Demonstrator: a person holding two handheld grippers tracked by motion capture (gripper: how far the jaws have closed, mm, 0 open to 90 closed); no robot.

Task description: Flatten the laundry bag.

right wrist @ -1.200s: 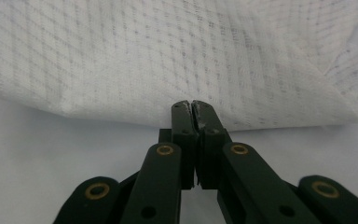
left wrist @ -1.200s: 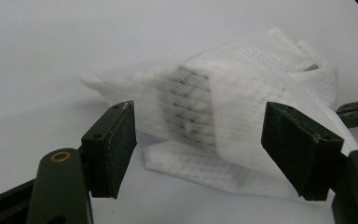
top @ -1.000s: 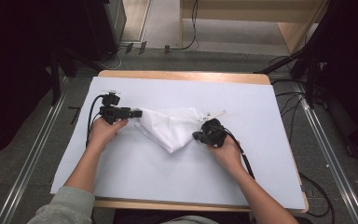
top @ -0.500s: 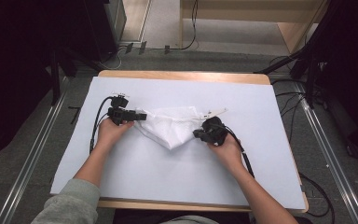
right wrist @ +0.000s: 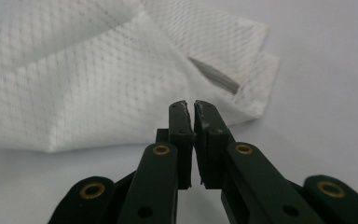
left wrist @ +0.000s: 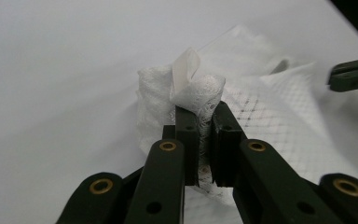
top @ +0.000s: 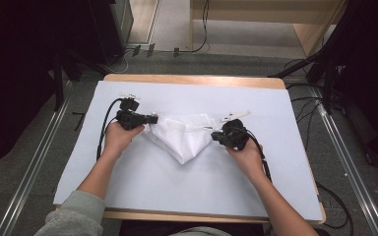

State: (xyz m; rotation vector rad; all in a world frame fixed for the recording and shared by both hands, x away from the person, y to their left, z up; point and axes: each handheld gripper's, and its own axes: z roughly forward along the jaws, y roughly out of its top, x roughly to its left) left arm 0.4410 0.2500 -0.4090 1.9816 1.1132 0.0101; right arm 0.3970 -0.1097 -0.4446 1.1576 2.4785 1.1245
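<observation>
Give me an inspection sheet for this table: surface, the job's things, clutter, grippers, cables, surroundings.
Surface: white sheet over a wooden table.
Job's things: white mesh cloth, folded to a point toward the person.
Clutter: nothing seen.
Grippers: left gripper has just been closing and pinches the cloth's bunched corner; right gripper shut at the cloth's other end, with no cloth seen between its jaws.
Cables: black cable from the left gripper; another along the right wrist; more on the floor.
Surroundings: grey floor, metal rails, dark stands, wooden furniture behind.
</observation>
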